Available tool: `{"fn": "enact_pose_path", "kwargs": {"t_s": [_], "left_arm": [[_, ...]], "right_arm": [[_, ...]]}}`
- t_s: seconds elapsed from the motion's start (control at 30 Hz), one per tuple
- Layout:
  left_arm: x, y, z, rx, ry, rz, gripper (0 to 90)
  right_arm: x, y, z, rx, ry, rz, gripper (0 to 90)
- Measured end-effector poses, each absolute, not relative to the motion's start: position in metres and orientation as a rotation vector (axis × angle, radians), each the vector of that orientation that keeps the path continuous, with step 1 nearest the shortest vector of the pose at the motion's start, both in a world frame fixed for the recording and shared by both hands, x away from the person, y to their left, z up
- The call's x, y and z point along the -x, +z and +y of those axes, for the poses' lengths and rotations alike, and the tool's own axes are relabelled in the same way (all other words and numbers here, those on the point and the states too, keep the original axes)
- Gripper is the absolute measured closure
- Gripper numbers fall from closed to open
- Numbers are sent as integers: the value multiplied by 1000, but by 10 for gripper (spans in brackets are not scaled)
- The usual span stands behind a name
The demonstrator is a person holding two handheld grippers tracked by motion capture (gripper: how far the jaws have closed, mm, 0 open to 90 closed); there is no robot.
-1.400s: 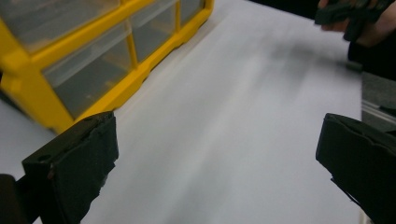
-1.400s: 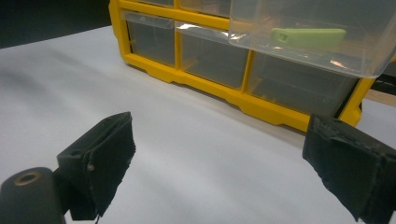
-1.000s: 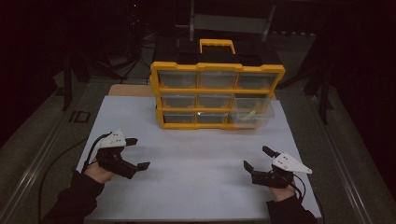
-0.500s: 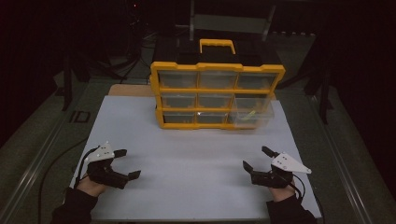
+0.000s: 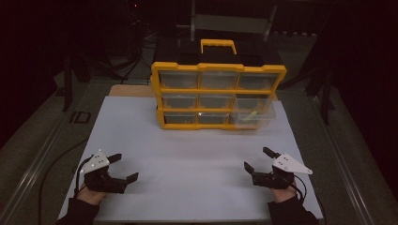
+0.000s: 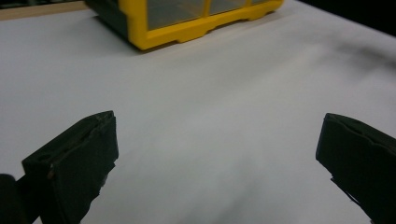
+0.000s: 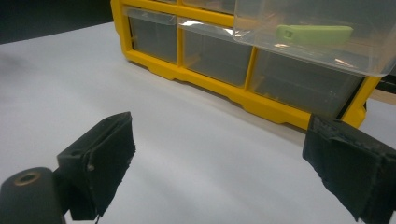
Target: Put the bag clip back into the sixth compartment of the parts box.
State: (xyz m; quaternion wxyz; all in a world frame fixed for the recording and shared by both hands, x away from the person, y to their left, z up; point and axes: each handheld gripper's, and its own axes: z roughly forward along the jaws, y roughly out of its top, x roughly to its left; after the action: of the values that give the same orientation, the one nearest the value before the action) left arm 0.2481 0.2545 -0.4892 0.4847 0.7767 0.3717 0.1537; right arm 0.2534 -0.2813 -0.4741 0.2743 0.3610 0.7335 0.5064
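A yellow organiser (image 5: 218, 96) with rows of clear drawers and a top handle stands at the far middle of the white table (image 5: 187, 145). Its middle-right drawer (image 5: 253, 110) is pulled out; a light green item (image 7: 314, 33) lies inside it. My left gripper (image 5: 123, 167) rests low at the front left, open, nothing between its jaws. My right gripper (image 5: 257, 160) sits at the front right, open and empty too. The left gripper view has the organiser's lower corner (image 6: 187, 21) far ahead; the right gripper view faces the organiser (image 7: 196, 51) from close by.
Dark metal stands and cables surround the table at the back and sides. A cable (image 5: 51, 173) runs off the left side of the table. A strip of bare wood (image 5: 131, 90) lies behind the white sheet at the far left.
My left gripper has drawn back toward the front left edge and lower on the table. The right gripper has stayed where it was.
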Motion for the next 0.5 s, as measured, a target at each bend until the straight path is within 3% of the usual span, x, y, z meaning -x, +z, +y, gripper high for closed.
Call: {"fn": "enact_pose_path", "kwargs": {"t_s": [0.5], "left_arm": [[-246,-500,255,-1858,391,911,0]], "right_arm": [[-254,-477,-282,-963,1348,1984,87]]}}
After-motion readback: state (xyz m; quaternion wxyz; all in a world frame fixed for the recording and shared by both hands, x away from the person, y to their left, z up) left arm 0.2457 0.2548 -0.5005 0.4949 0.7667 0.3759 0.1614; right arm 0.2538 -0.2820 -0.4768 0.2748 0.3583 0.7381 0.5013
